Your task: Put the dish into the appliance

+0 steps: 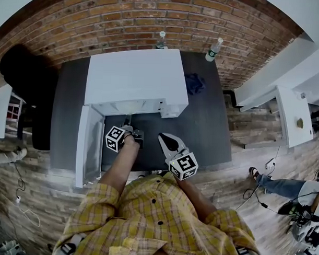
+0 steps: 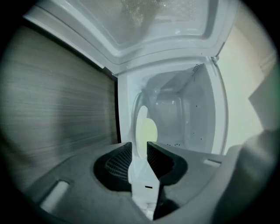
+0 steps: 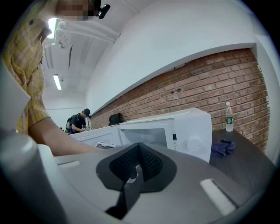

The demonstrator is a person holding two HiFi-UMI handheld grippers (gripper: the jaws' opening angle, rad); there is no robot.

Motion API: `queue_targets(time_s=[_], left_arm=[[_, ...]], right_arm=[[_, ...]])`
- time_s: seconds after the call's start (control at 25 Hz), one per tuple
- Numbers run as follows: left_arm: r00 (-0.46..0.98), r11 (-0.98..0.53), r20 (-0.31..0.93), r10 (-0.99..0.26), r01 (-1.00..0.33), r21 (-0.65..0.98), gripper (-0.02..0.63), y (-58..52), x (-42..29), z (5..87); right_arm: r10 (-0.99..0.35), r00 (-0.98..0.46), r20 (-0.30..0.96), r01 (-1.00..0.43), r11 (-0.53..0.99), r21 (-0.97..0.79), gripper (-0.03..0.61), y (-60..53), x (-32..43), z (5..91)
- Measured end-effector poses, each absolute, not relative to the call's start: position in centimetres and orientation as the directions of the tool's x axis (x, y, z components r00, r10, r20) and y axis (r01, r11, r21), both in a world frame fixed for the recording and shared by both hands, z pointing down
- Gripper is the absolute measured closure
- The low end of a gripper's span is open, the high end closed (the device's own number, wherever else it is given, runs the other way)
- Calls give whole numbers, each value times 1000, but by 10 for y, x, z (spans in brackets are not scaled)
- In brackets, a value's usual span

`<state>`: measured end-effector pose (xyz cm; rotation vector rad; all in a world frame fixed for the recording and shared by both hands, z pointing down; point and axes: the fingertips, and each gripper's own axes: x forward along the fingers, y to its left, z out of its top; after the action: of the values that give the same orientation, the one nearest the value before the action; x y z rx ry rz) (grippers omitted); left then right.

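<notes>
While the white box-shaped microwave oven (image 1: 135,76) stands on the dark grey table (image 1: 201,126) with its door (image 1: 90,143) swung wide to the left, the left gripper (image 2: 139,146) reaches to the mouth of the open cavity. Its jaws are clamped on the rim of a round white dish with a pale centre (image 2: 146,129), seen edge-on just before the cavity. The right gripper (image 3: 139,148) hangs back over the table, jaws together, nothing between them. A crumpled blue cloth (image 1: 194,84) lies right of the oven. Two clear plastic bottles (image 1: 213,49) stand by the red brick wall (image 1: 100,23).
</notes>
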<state>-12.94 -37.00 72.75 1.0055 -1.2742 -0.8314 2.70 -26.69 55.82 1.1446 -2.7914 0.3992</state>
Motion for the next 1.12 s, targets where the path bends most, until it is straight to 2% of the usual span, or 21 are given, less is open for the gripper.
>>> queue_targets(time_s=[0.52, 0.88, 1.12], left_arm=[[201, 252, 262, -944, -73, 965, 614, -322, -125, 683], [244, 151, 165, -956, -76, 986, 614, -290, -123, 646], [286, 74, 117, -951, -157, 985, 614, -275, -116, 625]], right_arm=[[-681, -710, 182, -705, 689, -171, 574, -231, 12, 551], [-703, -691, 169, -722, 663, -194, 574, -217, 15, 549], [-715, -680, 161, -732, 650, -207, 574, -219, 15, 550]])
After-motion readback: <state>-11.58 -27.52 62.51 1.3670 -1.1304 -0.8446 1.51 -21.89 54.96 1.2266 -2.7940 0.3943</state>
